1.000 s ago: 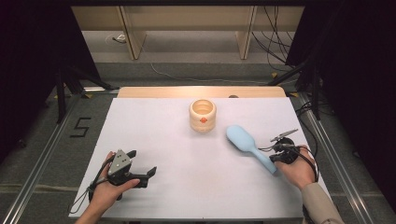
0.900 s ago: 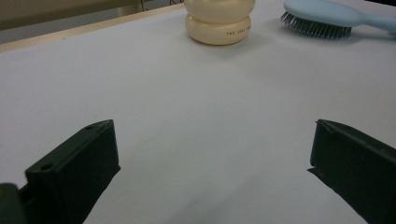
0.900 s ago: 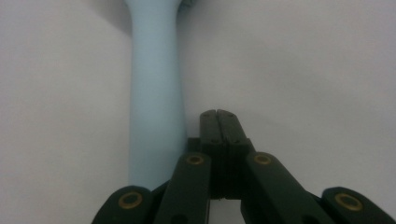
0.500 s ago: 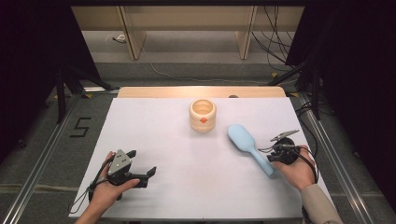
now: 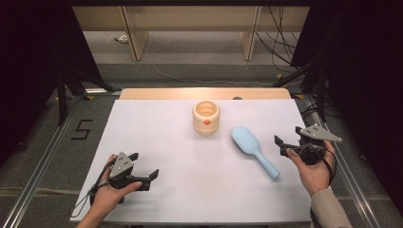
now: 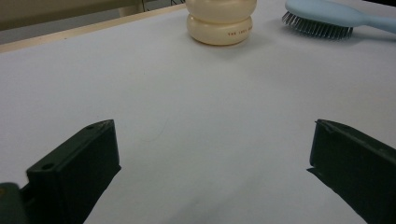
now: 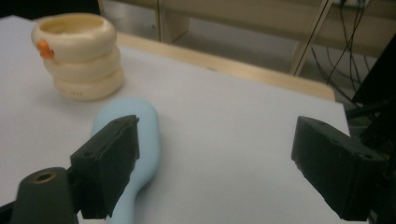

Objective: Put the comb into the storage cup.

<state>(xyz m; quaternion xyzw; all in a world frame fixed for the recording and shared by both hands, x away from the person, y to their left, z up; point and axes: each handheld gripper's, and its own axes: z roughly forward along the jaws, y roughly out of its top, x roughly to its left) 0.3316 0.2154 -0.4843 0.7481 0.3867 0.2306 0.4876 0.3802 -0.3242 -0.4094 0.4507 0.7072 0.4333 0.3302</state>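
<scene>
My right gripper (image 5: pixel 285 146) beside handle end of light-blue hairbrush (image 5: pixel 253 150), jaws just spread wide, nothing between. Brush flat on table (image 5: pixel 157 123), bristles down, long axis running toward cream ringed cup (image 5: pixel 206 117). Left gripper (image 5: pixel 144 171) unclenched, well apart.

Black fingers (image 5: pixel 153 175), grey three-cornered plates, beige sleeve (image 5: pixel 328 211).

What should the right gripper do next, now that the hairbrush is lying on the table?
Probably draw the right gripper back a little more, clear of the blue hairbrush. Its jaws have just been opening and nothing is clamped between them; the brush lies bristles-down on the white table, apart from the cream ringed cup. The left gripper rests open, holding nothing.
</scene>
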